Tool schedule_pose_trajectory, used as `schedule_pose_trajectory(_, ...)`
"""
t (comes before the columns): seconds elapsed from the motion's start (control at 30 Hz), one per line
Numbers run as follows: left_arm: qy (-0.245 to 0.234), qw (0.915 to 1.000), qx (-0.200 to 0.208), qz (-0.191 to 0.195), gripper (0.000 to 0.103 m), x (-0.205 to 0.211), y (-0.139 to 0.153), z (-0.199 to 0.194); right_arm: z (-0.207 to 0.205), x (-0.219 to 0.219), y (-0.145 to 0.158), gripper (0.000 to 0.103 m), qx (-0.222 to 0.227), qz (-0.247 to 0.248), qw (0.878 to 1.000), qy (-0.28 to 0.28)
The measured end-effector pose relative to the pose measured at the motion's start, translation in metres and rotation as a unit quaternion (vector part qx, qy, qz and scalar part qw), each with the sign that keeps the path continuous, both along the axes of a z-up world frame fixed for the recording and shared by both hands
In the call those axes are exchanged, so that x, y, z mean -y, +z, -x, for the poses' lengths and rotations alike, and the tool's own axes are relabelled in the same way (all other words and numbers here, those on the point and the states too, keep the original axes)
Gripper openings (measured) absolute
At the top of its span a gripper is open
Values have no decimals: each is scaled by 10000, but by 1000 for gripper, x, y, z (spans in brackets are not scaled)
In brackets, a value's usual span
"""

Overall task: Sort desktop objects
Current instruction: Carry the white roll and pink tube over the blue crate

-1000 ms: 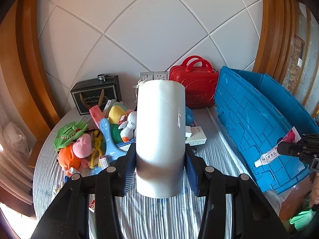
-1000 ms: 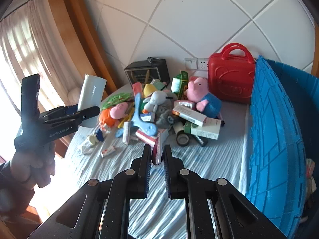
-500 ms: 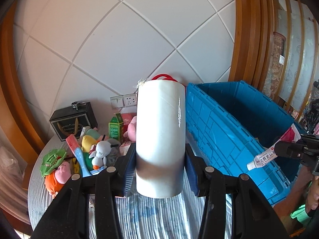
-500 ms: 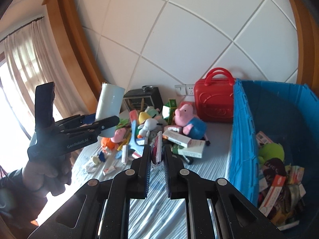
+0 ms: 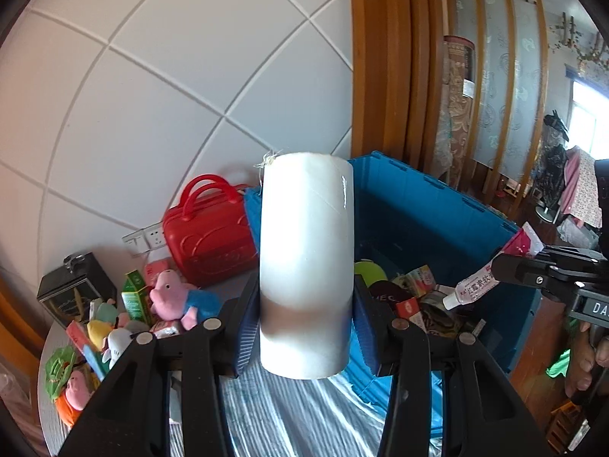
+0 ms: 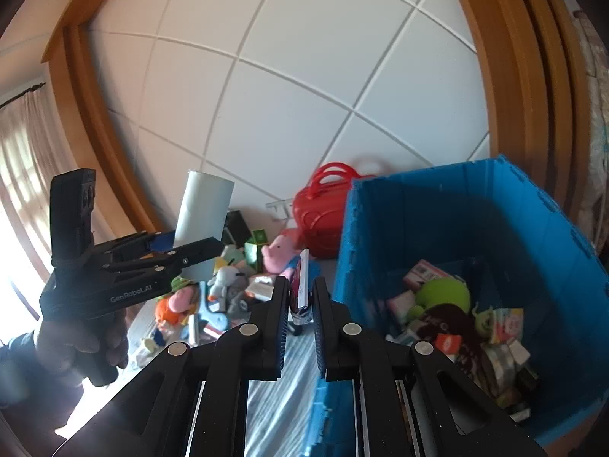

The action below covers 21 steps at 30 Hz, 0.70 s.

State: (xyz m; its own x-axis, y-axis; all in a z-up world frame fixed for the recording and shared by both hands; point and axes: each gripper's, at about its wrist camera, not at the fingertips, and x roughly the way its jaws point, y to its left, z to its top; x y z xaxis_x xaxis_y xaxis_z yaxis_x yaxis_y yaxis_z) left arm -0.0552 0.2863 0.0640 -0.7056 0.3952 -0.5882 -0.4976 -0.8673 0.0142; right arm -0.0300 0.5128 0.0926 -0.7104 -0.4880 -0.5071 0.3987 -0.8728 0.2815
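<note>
Swung across from the toy pile toward the big blue plastic crate (image 5: 437, 224) since a second ago, both grippers now at its near rim, with the crate's inside opened up in the right wrist view.

Left gripper (image 5: 304, 327): fingers (image 5: 243, 327) pinching a tall white smooth cylinder (image 5: 306, 262), upright, gripped low on its sides, top end well above the pads. Hanging over the striped table (image 5: 289, 415) just beside the crate's near wall, not yet over the opening.

Right gripper (image 6: 300, 304): fingers pressed together on a thin flat tube of ointment (image 6: 300, 285), white with a pink crimped end, held edge-on, nozzle at about 8 o'clock in the left wrist view.

Inside the crate: green plush (image 6: 441, 293), small cartons and packets heaped on the floor at 4 o'clock. Left on the table at 9 o'clock: pink pig plush (image 5: 171, 297), red toy suitcase (image 5: 209, 240), green carton (image 5: 135, 297), black box (image 5: 72, 285).

Advice for the drop, as a judgement: carry both loads fully past the blue wall before opening. Tip the cylinder or lower it, so as not to bounce it off the heap. Release the tube low, nozzle first. Keep the two grippers apart to avoid a clash.
</note>
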Motion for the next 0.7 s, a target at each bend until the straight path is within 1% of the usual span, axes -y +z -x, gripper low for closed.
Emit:
schedule_pose_trajectory(0.13, -343, 9994, -21, 57, 44, -39, 4, -3, 5, -30, -2, 12, 35, -16, 9996, -292)
schedule_pose_trajectory(0.37, -772, 9969, -54, 114, 44, -91, 7, -7, 12, -67, -8, 12, 127, 57, 9977, -660)
schedule_pose_trajectory(0.53, -1063, 9937, 44, 359, 44, -130, 2, 1, 15, -89, -12, 12, 181, 57, 9957, -902)
schedule_pose_trajectory(0.7, -1272, 9908, 135, 441, 44, -158, -6, 8, 19, -110, -19, 12, 270, 60, 9931, -1137)
